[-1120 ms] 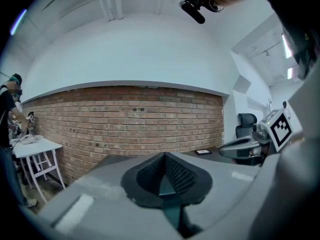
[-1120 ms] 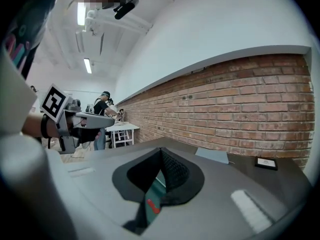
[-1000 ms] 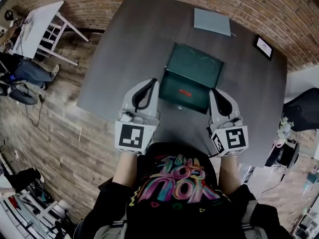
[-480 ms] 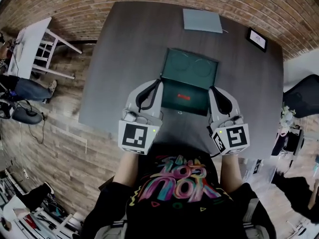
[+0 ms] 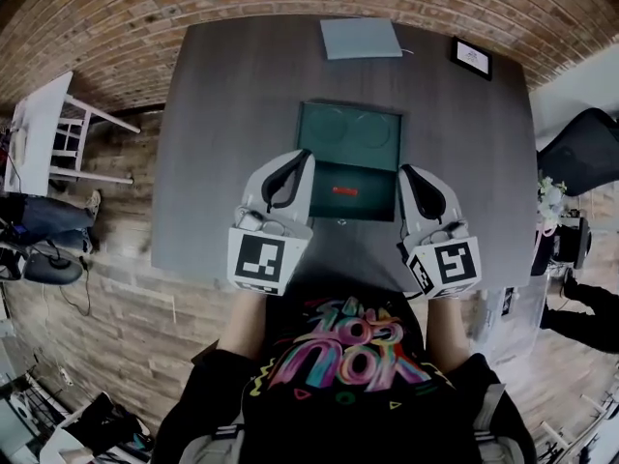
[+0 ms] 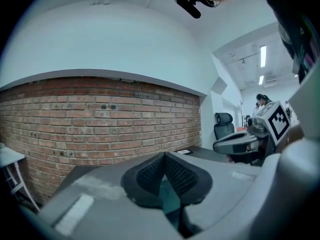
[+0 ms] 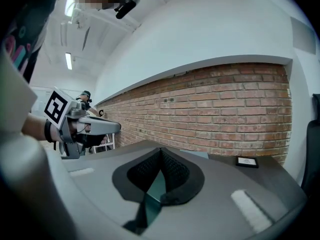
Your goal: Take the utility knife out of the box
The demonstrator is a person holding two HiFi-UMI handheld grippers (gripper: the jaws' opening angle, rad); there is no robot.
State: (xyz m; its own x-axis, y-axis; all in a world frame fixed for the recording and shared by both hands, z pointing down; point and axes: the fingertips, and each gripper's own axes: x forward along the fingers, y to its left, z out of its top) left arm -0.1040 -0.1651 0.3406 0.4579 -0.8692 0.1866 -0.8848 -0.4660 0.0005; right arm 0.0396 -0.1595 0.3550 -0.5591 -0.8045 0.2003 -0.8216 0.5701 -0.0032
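An open dark green box (image 5: 350, 131) lies at the middle of the grey table (image 5: 232, 95), its lid folded back away from me. In its near half rests the utility knife (image 5: 345, 190), of which a small red part shows. My left gripper (image 5: 303, 155) hovers at the box's left edge, jaws shut and empty. My right gripper (image 5: 406, 170) is at the box's right edge, also shut with nothing in it. In the left gripper view the pads (image 6: 164, 156) meet at the tip, and the same holds in the right gripper view (image 7: 160, 151).
A grey pad (image 5: 360, 38) and a small framed card (image 5: 471, 57) lie at the table's far side, before a brick wall. A white stand (image 5: 44, 129) is on the floor to the left. A black office chair (image 5: 580, 153) stands to the right.
My left gripper has moved in toward the box's left edge. The right gripper has hardly shifted. The head view has swung, so the box now sits squarer in the picture.
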